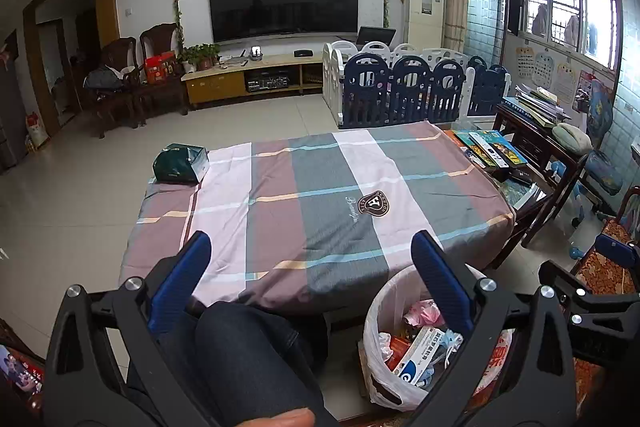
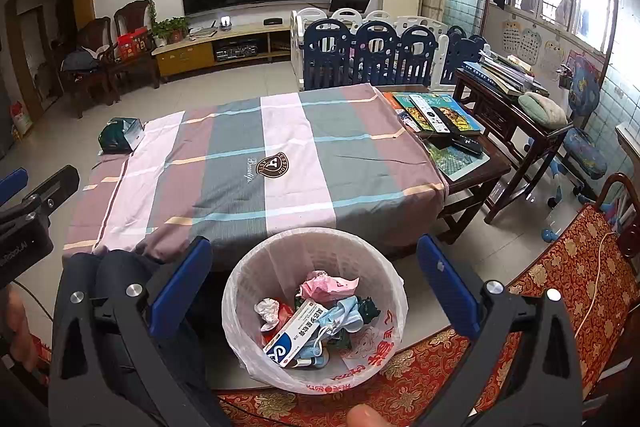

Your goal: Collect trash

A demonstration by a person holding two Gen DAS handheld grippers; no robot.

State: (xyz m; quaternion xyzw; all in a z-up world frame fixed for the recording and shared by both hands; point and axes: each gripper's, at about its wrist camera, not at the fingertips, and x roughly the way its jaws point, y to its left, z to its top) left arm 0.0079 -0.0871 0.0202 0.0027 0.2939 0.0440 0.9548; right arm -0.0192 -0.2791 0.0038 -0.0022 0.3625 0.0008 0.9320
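A: Start big. What carries everything?

B: The bench [image 2: 256, 163], under a plaid cloth in pink, grey and mauve. Its cloth-covered top looks bare apart from a dark green tissue pack [image 2: 120, 135] at the far left corner; children's books [image 2: 436, 111] lie on the uncovered part at the right end.

A: And the trash?

B: Already in the waste bin [image 2: 244, 291], which stands on the floor just in front of the bench's near edge, lined with a white plastic bag. Inside lie a blue-and-white medicine carton [image 2: 292, 335], a pale blue face mask [image 2: 340, 315], crumpled pink wrapping [image 2: 328, 283] and a wad of white tissue [image 2: 268, 309].

A: How would that lot handle?

B: By my reckoning, all light. The carton is thin card and would crush; take it across its narrow sides. Mask, tissue and wrapping are soft, so pinch them at a bunched fold. The liner is slippery film, best gathered at the rim.

A: The claws?

B: The right claw [image 2: 314, 255] hangs above the bin, fingers wide apart, holding nothing. The left claw [image 1: 310, 251] is over the bench's near edge, also spread and empty. The task looks nearly finished.
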